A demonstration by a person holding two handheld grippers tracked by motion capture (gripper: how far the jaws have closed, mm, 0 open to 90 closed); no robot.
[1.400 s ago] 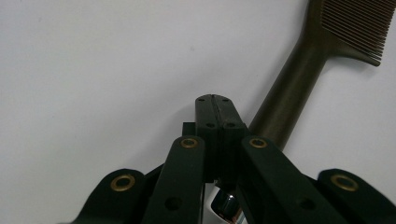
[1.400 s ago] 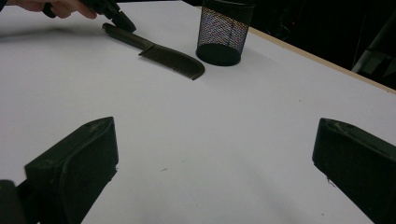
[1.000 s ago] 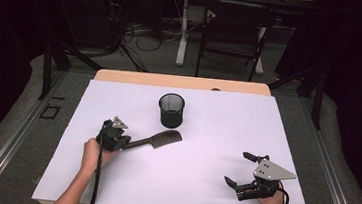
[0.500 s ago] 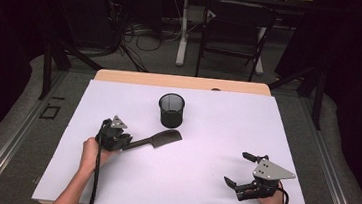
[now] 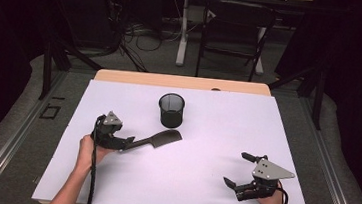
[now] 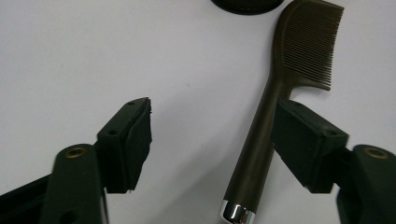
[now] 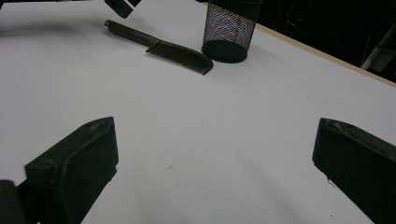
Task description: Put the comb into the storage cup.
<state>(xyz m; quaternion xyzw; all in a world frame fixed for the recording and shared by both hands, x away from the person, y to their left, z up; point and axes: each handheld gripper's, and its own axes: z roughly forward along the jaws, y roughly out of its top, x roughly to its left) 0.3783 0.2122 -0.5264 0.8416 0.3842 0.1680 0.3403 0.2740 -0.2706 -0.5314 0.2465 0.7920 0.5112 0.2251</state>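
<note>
Right gripper (image 5: 242,171) low at near right table edge, jaws spread wide, nothing between them. Left gripper (image 5: 126,142) further up on left, jaws apart too, comb (image 5: 157,140) handle lying between, leaning on one pad, not clamped. Mesh cup (image 5: 171,109) just past comb teeth. White table (image 5: 226,136), dark room behind, cables on floor.

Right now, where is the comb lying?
In the high view the comb lies flat left of the table's centre, just in front of the mesh cup, its handle between the open jaws of the left hand-held gripper.
</note>
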